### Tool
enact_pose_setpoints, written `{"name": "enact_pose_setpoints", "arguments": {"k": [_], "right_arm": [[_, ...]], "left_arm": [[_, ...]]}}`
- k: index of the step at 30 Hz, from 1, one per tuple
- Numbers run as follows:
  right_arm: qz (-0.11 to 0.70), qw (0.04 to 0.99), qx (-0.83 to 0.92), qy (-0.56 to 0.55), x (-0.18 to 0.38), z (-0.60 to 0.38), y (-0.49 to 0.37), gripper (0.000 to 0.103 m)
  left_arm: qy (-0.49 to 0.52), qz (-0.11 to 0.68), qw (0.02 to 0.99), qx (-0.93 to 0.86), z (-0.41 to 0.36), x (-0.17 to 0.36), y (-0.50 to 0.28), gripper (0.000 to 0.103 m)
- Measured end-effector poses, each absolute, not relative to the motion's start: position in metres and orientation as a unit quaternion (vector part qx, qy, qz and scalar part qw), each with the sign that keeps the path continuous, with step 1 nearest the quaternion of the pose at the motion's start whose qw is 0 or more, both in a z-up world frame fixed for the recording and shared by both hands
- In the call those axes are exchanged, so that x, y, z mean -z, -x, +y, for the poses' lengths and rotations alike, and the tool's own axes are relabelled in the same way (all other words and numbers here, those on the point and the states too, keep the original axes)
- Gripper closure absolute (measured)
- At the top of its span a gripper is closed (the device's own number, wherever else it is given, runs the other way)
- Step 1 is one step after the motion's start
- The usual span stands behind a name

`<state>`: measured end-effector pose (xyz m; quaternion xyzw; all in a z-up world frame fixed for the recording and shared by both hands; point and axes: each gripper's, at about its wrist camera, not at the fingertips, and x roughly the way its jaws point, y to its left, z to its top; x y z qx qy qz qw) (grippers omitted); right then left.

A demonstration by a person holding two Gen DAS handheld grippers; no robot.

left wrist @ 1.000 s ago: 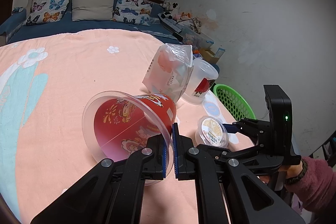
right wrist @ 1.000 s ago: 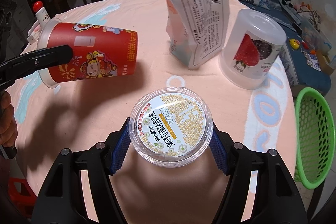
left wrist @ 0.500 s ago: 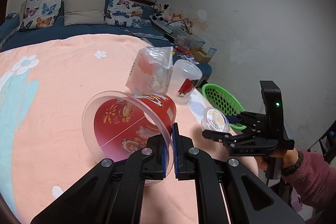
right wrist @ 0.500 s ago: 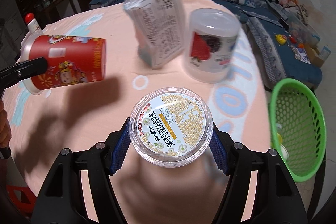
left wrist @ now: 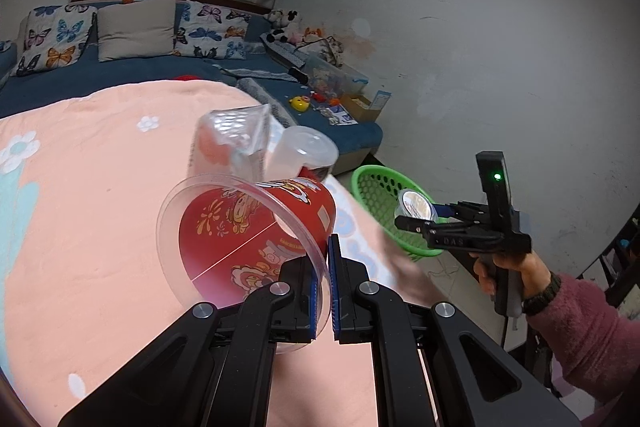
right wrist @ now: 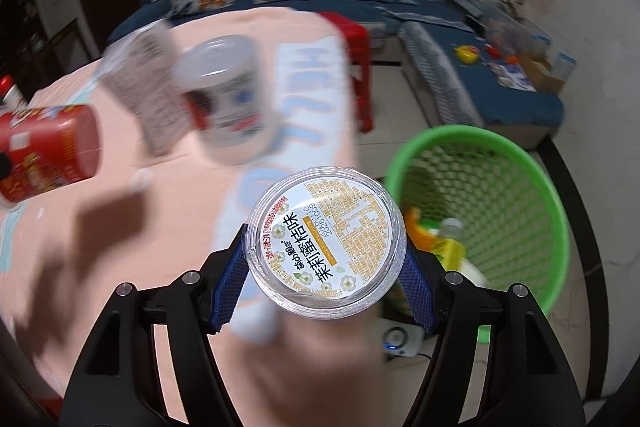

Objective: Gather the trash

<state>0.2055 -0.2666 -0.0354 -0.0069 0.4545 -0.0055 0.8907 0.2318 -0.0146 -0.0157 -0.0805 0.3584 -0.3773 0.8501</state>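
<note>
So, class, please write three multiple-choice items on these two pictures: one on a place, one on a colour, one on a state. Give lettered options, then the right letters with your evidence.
1. Where is the small round tub in the right tool?
A. flat on the pink cloth
B. in the air near the basket's rim
C. on the blue sofa

2. What colour is the mesh basket?
A. green
B. red
C. white

3. How does the left tool stand on the red cup?
A. wide open, clear of it
B. open, below it
C. shut on its clear rim

Answers:
1 B: the pads grip the tub off the table, at the basket's edge in both views.
2 A: its rim and mesh are bright green.
3 C: the blue pads pinch the cup's clear rim, and the cup hangs tilted.
</note>
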Motion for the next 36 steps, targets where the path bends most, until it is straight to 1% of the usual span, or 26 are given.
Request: {"name": "enact_pose_setpoints", "arguments": {"k": [6,19,29,36], "right_arm": [[0.458,0.887,0.052,-0.015,0.042,-0.324,-0.205,0.035],[0.491,0.863,0.106,-0.059,0.086,-0.409,-0.199,0.034],[0.498,0.855,0.114,-0.086,0.104,-0.447,-0.202,0.034],[0.496,0.856,0.111,-0.095,0.110,-0.462,-0.201,0.031]], "left_arm": [[0.081,0.359,0.844,0.392,-0.042,0.009,-0.236,0.098],[0.054,0.363,0.830,0.420,-0.115,-0.003,-0.248,0.098],[0.013,0.380,0.814,0.438,-0.178,-0.001,-0.257,0.098],[-0.010,0.390,0.804,0.448,-0.219,0.004,-0.261,0.098]]}}
